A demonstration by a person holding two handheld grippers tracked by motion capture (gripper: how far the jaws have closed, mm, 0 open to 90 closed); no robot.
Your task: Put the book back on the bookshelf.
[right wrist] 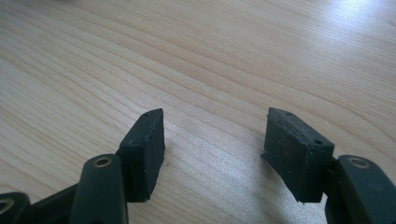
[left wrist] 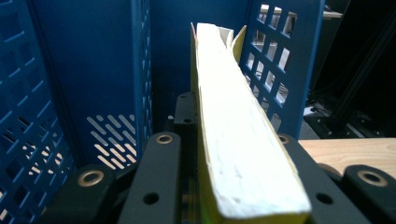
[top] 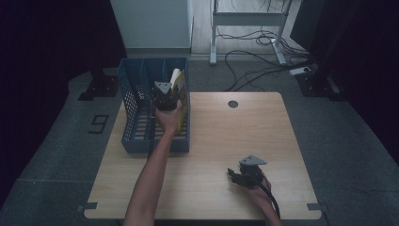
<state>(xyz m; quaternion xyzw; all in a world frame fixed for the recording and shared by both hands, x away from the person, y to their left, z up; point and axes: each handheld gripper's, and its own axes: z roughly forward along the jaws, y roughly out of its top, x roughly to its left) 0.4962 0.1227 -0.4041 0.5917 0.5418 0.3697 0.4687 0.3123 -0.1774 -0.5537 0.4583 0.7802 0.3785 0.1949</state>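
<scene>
The left tool (left wrist: 219,186) is clamped on a thick book (left wrist: 233,140), gripping it across its covers so that the pale page block runs away from the camera between the two black jaws; the covers show yellow at the edges. In the high view the left tool (top: 165,101) sits over the rightmost compartment of a blue slotted file organizer (top: 136,122) at the far left of the desk (top: 211,155), and the book (top: 178,82) stands tilted inside that compartment, its top poking above the rim. The left gripper view agrees: a blue perforated divider stands to one side of the book and the gridded outer wall to the other.

As I judge it, the job of filing the book is nearly done: it is already inside the compartment, and what remains is to settle it down, release the grip and draw the hand out. Whether its lower edge rests on the organizer's floor I cannot tell.

The right tool (right wrist: 212,154) is idle, jaws standing well apart with nothing between them, hovering just over bare wood. In the high view the right tool (top: 245,173) lies near the desk's near right edge.

The only marking I can make out is a dark figure like a "9" (top: 99,124) on the floor left of the desk. No title or brand is legible on the book.
</scene>
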